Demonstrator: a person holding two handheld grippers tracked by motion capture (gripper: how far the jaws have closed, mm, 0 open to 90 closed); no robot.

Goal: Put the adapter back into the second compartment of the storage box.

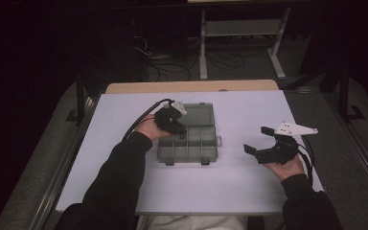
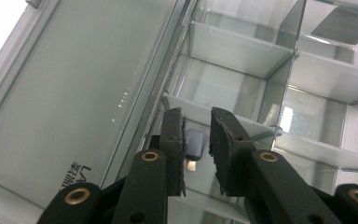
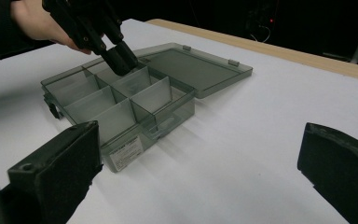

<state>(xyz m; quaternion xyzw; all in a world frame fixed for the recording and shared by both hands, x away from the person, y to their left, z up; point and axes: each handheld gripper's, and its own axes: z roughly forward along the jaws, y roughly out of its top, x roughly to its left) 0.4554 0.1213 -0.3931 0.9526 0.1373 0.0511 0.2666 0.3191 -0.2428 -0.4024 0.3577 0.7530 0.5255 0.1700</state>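
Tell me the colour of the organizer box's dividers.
The dividers of the organizer box are translucent smoky grey, clearest in the right gripper view.

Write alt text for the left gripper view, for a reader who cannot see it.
The left claw, jaws slightly apart, reaches into a compartment of an open, clear grey organizer box, with a small grey object between its jaws; whether they touch it is unclear. The box's flat lid lies open to the left, and white dividers split the compartments beyond.

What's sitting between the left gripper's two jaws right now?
In the left gripper view, a small grey object lies between the jaws of the left gripper, down in a compartment of the organizer box; what it is is unclear.
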